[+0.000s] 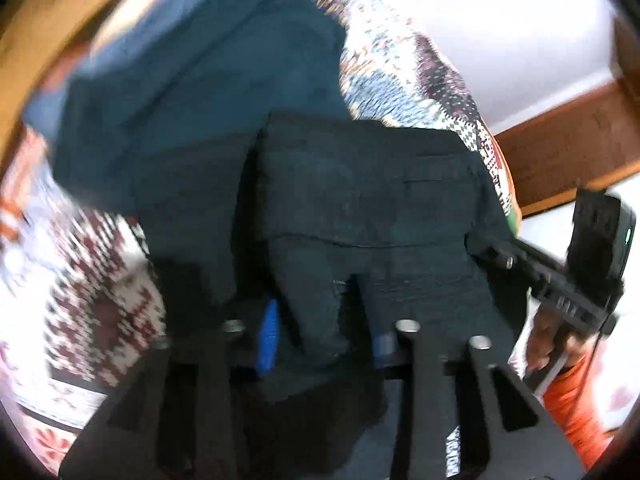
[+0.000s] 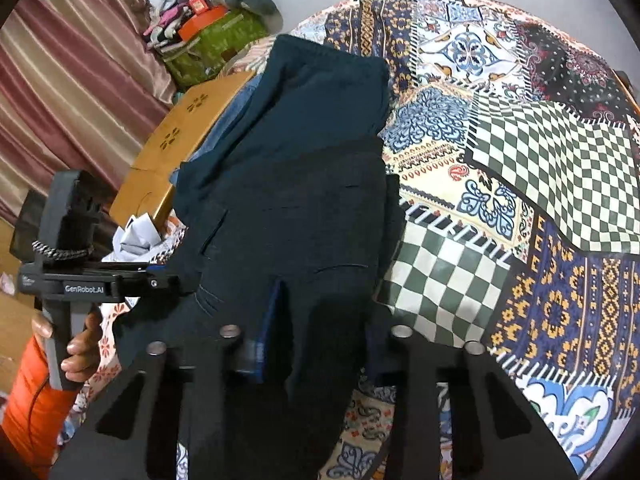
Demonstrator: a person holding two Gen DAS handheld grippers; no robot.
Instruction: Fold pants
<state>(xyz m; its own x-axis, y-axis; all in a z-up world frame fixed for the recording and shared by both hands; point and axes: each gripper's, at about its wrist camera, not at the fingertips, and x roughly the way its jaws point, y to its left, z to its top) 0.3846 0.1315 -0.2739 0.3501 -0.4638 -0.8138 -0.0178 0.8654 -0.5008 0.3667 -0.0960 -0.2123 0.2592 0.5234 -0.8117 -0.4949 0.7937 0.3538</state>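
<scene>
Black pants point(image 2: 304, 208) lie folded on a patchwork bedspread point(image 2: 520, 160), their far end resting on a dark teal garment point(image 2: 320, 92). My right gripper point(image 2: 316, 340) is shut on the near edge of the black pants; one blue pad point(image 2: 262, 344) shows beside the pinched cloth. In the blurred left wrist view, my left gripper point(image 1: 324, 340) is shut on a fold of the same black pants point(image 1: 360, 184), with a blue pad point(image 1: 270, 332) on one side. Each gripper's tip shows in the other's view, meeting the pants' side edge point(image 1: 480, 248) point(image 2: 172, 280).
A low wooden table point(image 2: 176, 140) stands past the left side of the bedspread, with crumpled paper point(image 2: 136, 236) by it. A green box point(image 2: 216, 44) piled with clutter and a striped curtain point(image 2: 60, 80) lie beyond. A hand with an orange sleeve point(image 2: 76, 352) holds the left gripper's handle.
</scene>
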